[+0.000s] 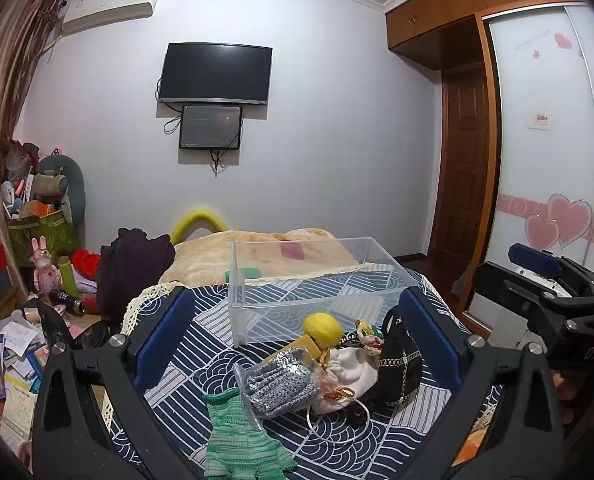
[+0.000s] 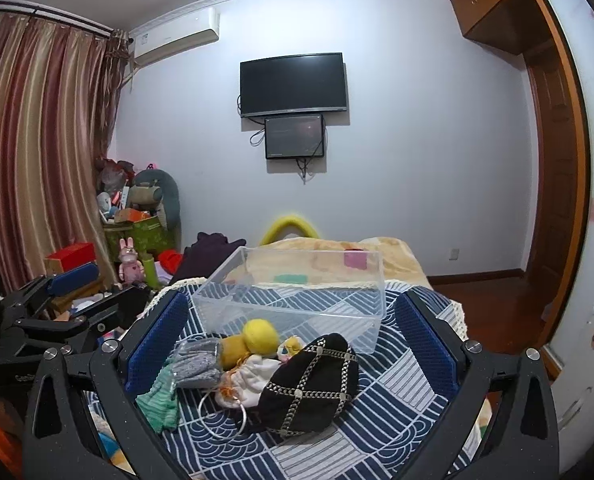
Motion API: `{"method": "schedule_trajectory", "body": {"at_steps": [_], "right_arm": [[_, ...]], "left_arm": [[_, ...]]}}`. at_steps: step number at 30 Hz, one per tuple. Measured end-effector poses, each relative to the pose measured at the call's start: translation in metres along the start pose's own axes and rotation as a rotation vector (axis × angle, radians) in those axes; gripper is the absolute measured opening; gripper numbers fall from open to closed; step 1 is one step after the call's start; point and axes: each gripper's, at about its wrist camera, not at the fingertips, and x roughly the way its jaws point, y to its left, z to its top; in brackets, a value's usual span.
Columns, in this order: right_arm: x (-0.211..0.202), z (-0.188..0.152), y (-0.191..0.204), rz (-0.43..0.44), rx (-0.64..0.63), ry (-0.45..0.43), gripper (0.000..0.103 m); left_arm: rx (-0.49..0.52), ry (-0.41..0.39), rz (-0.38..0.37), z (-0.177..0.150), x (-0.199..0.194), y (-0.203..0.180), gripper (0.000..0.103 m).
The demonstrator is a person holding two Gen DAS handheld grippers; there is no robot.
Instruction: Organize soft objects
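2 grippers, left [image 1: 297, 336] and right [image 2: 293, 344], gape empty over the bed's [image 1: 201, 320] heap; snatching the black bag [image 2: 313, 384] could drag its neighbours off the near edge.

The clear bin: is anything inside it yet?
The clear bin looks empty: only the patterned bedspread shows through its floor. The pink and green patches seen through its walls seem to lie on the yellow blanket behind it. The soft pile sits in front, outside.

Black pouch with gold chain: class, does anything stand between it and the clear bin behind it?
Nothing visible blocks it. The black pouch lies just in front of the clear bin, whose top is open. The yellow plush and white pouch sit to its left, not between them.
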Motion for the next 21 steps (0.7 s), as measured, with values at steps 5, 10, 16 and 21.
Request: {"method": "schedule_trajectory", "body": {"at_steps": [5, 10, 16, 21], "right_arm": [[0.000, 0.000, -0.001, 0.023, 0.012, 0.009, 0.103], [0.004, -0.001, -0.004, 0.036, 0.022, 0.022, 0.103], [0.017, -0.009, -0.012, 0.042, 0.042, 0.065, 0.103], [0.037, -0.023, -0.022, 0.060, 0.083, 0.138, 0.103]], "left_arm": [[0.000, -0.003, 0.000, 0.000, -0.001, 0.000, 0.103], [0.011, 0.002, 0.015, -0.003, 0.004, 0.003, 0.103], [-0.030, 0.083, 0.057, -0.018, 0.025, 0.024, 0.102], [-0.068, 0.171, 0.085, -0.038, 0.046, 0.044, 0.089]]}}
